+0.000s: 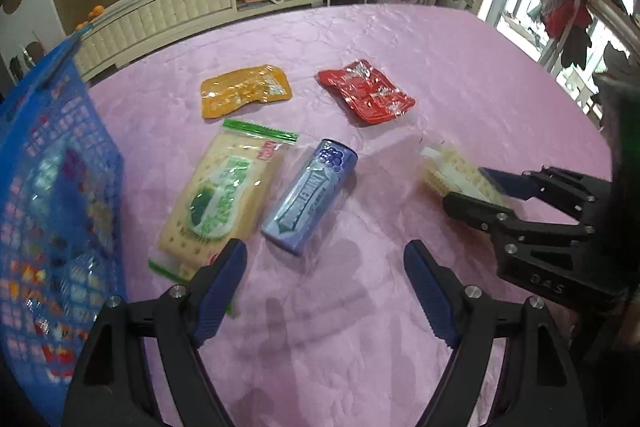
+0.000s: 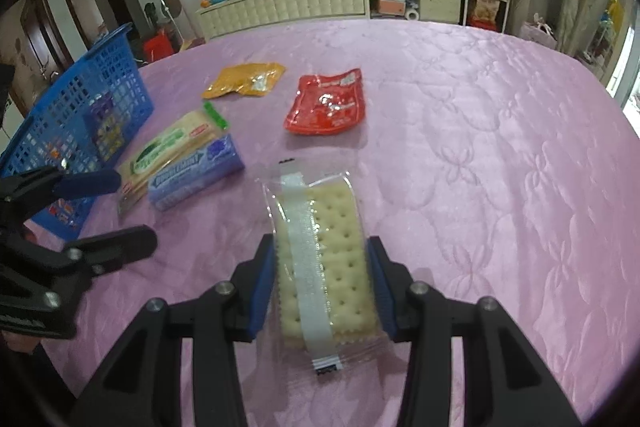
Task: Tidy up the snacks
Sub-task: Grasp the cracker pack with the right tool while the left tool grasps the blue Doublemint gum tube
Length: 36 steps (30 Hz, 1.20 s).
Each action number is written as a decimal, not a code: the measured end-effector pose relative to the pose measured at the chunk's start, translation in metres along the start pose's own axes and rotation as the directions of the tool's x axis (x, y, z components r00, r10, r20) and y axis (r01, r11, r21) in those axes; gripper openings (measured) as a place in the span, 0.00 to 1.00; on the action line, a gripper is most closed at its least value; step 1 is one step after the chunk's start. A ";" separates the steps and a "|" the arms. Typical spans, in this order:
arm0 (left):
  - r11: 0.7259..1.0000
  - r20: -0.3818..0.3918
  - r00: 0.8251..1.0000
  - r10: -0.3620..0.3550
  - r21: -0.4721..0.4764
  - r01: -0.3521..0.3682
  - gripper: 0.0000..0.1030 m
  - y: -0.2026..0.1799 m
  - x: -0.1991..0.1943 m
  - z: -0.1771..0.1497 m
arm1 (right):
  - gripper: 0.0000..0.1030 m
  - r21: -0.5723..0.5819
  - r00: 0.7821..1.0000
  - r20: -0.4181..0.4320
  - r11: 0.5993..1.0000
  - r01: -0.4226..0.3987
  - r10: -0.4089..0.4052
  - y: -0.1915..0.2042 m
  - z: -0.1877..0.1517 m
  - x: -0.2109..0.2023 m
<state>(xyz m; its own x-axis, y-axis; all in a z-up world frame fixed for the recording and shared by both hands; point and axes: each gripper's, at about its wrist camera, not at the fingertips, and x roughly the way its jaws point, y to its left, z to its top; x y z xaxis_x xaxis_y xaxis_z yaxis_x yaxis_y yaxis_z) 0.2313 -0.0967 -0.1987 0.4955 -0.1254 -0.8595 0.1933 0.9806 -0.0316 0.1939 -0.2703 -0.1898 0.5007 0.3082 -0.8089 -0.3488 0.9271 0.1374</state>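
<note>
From the left wrist, the left gripper (image 1: 324, 259) is seen spread with nothing between its pads, above the pink quilted tablecloth (image 1: 400, 67), near the blue Doublemint gum pack (image 1: 308, 199). From the right wrist, the clear-wrapped cracker packet (image 2: 324, 259) is seen pinched by the right gripper (image 2: 322, 281).

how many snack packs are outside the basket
5: cracker pack in the right gripper; green-striped pack and blue gum pack near the basket; orange and red pouches farther back. Basket contents unclear.
</note>
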 end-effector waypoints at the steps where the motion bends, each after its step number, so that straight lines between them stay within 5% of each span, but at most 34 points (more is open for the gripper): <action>1: 1.000 -0.004 1.000 0.005 0.008 -0.005 0.77 0.000 0.004 0.002 | 0.47 -0.001 1.000 0.002 1.000 0.003 -0.003 -0.001 0.001 0.001; 14: 0.997 -0.004 1.000 0.021 0.078 -0.021 0.76 -0.003 0.039 0.031 | 0.48 0.062 1.000 0.025 0.998 -0.018 0.017 -0.015 0.002 0.002; 22: 0.999 -0.055 0.998 -0.014 0.046 0.016 0.29 -0.003 0.042 0.030 | 0.48 0.075 0.999 0.032 0.997 -0.024 0.022 -0.019 0.001 0.000; 36: 1.000 -0.058 0.998 0.010 -0.009 -0.010 0.27 -0.005 0.017 -0.001 | 0.48 0.049 1.000 0.020 0.999 -0.010 0.009 -0.004 0.000 -0.002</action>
<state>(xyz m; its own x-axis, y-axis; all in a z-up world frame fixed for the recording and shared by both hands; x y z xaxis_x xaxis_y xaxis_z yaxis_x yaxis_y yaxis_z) 0.2380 -0.1034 -0.2142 0.4474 -0.1069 -0.8879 0.1802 0.9832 -0.0275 0.1946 -0.2752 -0.1881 0.5136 0.3210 -0.7958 -0.3143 0.9333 0.1736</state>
